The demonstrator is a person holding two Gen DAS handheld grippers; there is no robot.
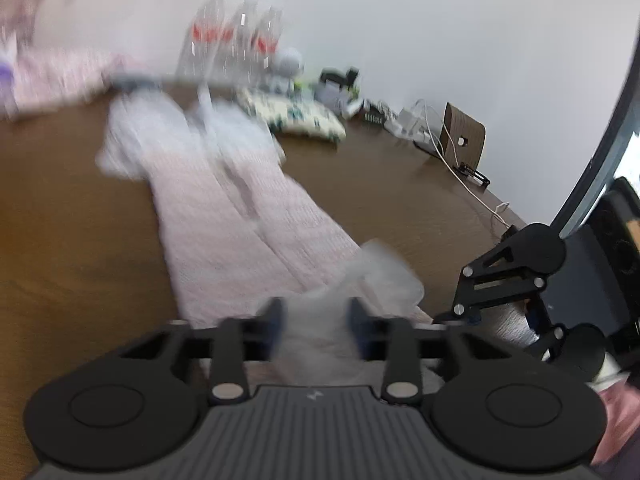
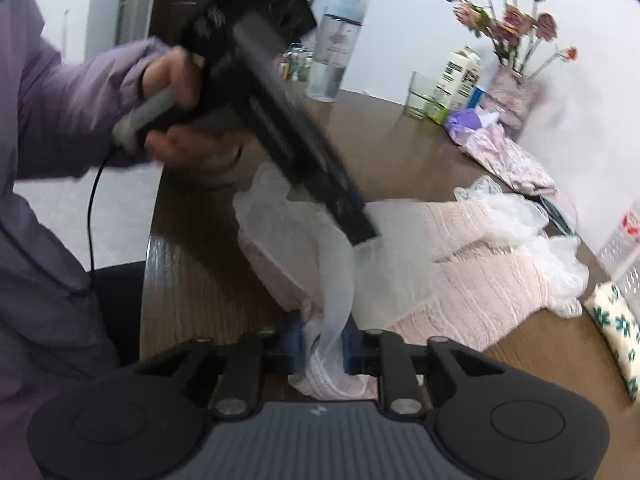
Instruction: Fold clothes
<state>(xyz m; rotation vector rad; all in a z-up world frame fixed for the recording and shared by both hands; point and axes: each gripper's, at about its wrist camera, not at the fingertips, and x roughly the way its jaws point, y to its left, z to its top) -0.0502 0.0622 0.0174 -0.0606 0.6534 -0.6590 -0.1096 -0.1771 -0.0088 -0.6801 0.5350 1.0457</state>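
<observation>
Both grippers (image 1: pixel 316 330) (image 2: pixel 322 344) seemingly pinch the pink garment's (image 2: pixel 480 276) sheer trim.

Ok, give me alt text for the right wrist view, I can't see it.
The right claw is shut on the sheer white edge of a pink garment spread over a wooden table. Above it, a hand holds the left claw tool against the same fabric; flowers stand behind.
</observation>
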